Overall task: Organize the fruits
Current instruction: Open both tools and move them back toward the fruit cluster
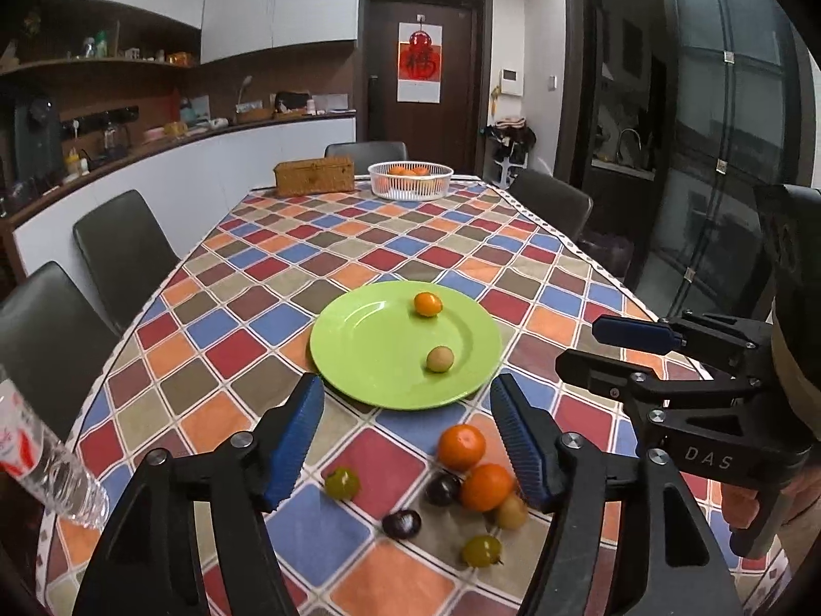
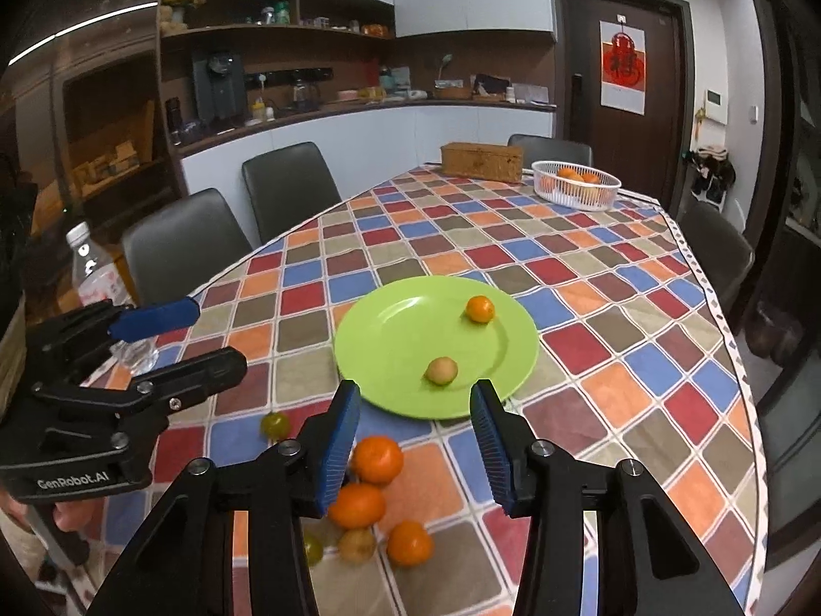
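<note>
Left wrist: two fruits (image 1: 428,304) on plate (image 1: 369,354).

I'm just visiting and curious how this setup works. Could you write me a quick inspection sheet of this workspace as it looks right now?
Surface: table under a colourful checked cloth.
Job's things: green plate holding a small orange fruit and a tan fruit; loose pile in front of it with oranges, green fruits and dark fruits.
Clutter: clear water bottle at the left edge; wicker box and white basket of oranges at the far end.
Grippers: left gripper open, empty; right gripper open, empty; both above the pile.
Cables: nothing seen.
Surroundings: dark chairs, a kitchen counter with shelves, a brown door.
</note>
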### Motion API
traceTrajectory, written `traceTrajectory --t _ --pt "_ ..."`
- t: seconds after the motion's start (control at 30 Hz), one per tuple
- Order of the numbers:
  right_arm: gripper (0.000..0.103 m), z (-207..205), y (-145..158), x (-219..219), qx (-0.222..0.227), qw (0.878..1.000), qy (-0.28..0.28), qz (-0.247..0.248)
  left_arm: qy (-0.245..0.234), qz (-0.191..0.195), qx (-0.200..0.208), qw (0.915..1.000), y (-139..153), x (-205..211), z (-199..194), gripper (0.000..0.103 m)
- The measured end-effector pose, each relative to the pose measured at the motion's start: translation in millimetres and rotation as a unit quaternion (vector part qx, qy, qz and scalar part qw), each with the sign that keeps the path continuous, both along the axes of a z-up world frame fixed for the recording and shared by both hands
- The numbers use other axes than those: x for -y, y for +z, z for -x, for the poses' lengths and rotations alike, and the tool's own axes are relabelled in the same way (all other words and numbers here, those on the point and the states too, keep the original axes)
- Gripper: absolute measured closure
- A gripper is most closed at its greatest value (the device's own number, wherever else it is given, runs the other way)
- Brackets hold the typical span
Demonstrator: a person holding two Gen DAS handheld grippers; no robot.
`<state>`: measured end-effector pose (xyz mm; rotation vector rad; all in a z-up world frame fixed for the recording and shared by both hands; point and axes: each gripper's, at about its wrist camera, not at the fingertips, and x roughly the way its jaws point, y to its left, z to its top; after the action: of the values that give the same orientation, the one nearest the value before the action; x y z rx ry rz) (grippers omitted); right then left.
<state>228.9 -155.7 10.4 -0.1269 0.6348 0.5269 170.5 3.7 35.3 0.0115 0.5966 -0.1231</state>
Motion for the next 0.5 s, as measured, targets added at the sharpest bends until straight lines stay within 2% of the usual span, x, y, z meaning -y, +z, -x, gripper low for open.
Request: traceTrajectory --t 0.17,0.5 --pt "0.057 19 -1 7 0.012 1.000 0.011 0.007 0.007 0.005 0.000 1.0000 -5 9 20 0.034" --pt "0.057 38 -23 19 0.000 0.999 0.033 0.026 0.015 0.003 -0.029 0.9995 -37 22 40 0.034"
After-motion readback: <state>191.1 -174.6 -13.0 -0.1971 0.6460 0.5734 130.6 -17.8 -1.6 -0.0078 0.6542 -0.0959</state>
